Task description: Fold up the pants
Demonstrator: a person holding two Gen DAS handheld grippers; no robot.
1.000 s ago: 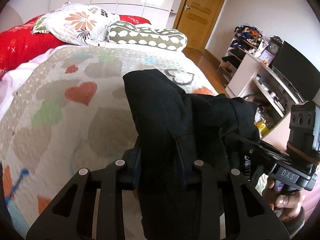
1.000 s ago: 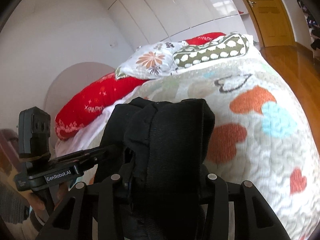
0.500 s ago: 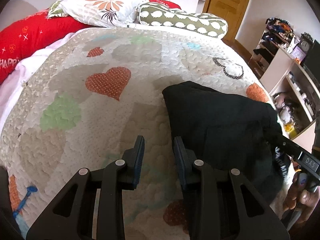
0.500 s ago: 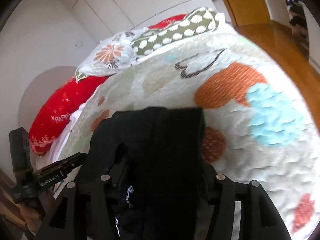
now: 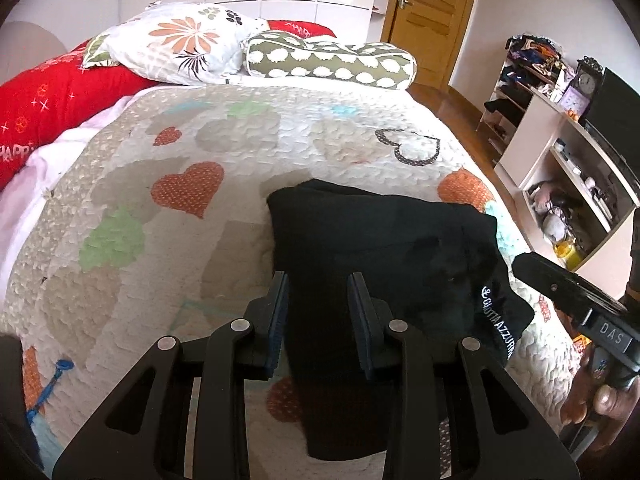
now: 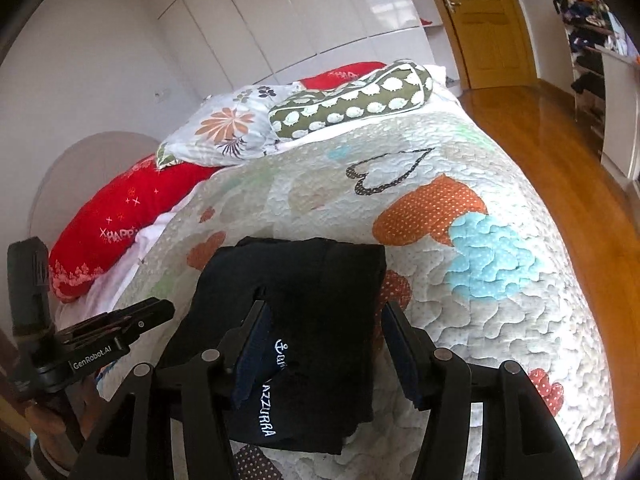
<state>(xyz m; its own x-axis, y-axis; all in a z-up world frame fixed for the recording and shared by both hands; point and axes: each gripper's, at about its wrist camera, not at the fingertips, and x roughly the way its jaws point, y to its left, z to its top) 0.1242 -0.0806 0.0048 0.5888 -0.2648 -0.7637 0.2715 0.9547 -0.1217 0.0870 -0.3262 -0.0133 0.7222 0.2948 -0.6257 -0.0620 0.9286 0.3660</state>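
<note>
The black pants (image 5: 380,248) lie folded into a compact rectangle on the heart-patterned quilt (image 5: 160,240), with white lettering on the near right edge. My left gripper (image 5: 318,308) hovers over the bundle's near left part. Its jaws are opening, with fabric below the gap and no pad pressing on it. In the right wrist view the same pants (image 6: 312,280) lie between the wide-spread fingers of my right gripper (image 6: 326,332), which is open. Its left pad (image 6: 256,344) sits beside the lettered fold. Each gripper also shows in the other's view, held by a hand.
A floral pillow (image 5: 180,48), a green patterned bolster (image 5: 328,60) and a red blanket (image 5: 52,92) lie at the head of the bed. White shelves (image 5: 560,152) with clutter stand to the right. Wooden floor (image 6: 560,184) and a wooden door (image 5: 424,12) lie beyond.
A second ago both grippers held the pants up, bunched. The left one let go first. Now the pants lie flat on the quilt and the right jaws have spread off the fabric.
</note>
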